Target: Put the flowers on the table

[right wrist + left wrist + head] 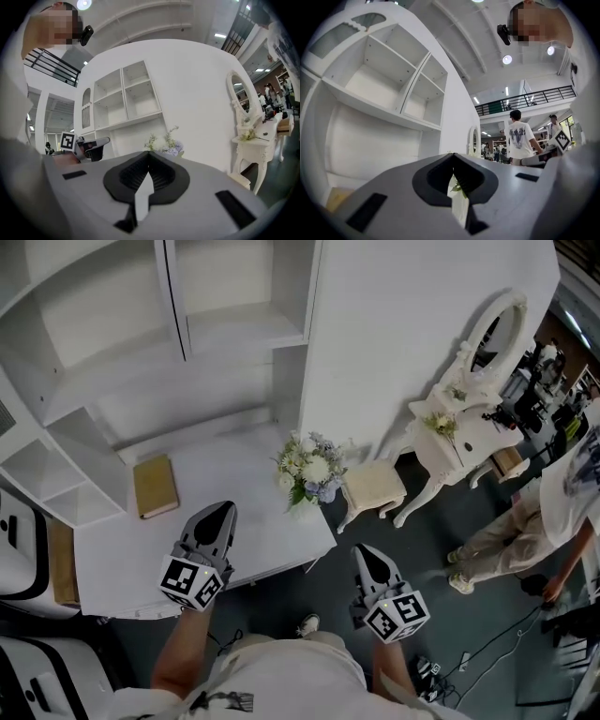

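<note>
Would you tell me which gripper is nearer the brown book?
Left. The left gripper is over the table, just right of the book; the right gripper is off the table, farther right.

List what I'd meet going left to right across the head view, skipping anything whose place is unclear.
book → left gripper → flowers → stool → dressing table → bystander
</note>
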The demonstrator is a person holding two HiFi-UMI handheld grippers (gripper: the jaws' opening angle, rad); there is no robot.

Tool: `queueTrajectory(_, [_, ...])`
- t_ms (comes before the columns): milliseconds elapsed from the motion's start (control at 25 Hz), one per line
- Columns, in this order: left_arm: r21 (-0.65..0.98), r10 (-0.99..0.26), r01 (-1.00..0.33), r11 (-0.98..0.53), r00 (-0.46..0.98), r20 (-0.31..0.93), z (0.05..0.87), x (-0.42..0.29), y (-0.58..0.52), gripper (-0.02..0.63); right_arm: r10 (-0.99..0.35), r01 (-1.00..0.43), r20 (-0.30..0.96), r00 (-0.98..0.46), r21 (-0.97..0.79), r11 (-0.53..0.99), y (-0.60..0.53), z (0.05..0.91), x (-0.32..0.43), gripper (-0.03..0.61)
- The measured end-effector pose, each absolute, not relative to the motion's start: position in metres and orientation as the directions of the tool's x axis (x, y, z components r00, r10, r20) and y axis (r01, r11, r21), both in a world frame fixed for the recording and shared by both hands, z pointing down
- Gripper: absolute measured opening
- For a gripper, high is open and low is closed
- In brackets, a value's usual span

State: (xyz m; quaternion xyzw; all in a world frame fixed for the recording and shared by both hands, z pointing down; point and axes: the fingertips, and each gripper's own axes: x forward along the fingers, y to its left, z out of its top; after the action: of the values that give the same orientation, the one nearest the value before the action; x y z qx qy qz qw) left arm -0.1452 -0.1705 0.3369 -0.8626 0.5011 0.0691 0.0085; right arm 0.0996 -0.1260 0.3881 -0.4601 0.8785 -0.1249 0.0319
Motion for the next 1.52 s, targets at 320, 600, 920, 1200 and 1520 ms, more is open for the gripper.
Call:
queueTrajectory(320, [0.009, -0.896, -0.909, -0.416, 0.408, -0.177, 0.295, -0.179, -0.148, 0.015, -0.822, -0.808, 0.036, -0.569, -0.211, 0.55, -0.158, 0.379, 0.116, 0.011])
queueTrajectory(600, [0.033, -0.923, -0.94, -0.339, 0.326, -0.203, 0.291, -0.196, -0.128, 0.015, -0.839, -0.824, 0.06, -0.541, -0.239, 0.514, -0.166, 0.388, 0.132, 0.011])
queueTrajectory(920, [0.036, -0.941, -0.962, -0.27, 0.256, -0.221, 0.292, -0.207, -0.111, 0.015, -0.838, -0.828, 0.081, -0.54, -0.229, 0.512, -0.167, 0.386, 0.141, 0.011])
queueTrajectory(1200, [0.063, -0.947, -0.965, -0.255, 0.236, -0.219, 0.3, -0.202, -0.105, 0.015, -0.811, -0.809, 0.097, -0.577, -0.205, 0.551, -0.167, 0.379, 0.13, 0.011])
queueTrajectory(1520, [0.073, -0.924, -0.949, -0.307, 0.28, -0.26, 0.294, -0.176, -0.114, 0.015, -0.791, -0.791, 0.087, -0.606, -0.177, 0.586, -0.169, 0.37, 0.119, 0.011])
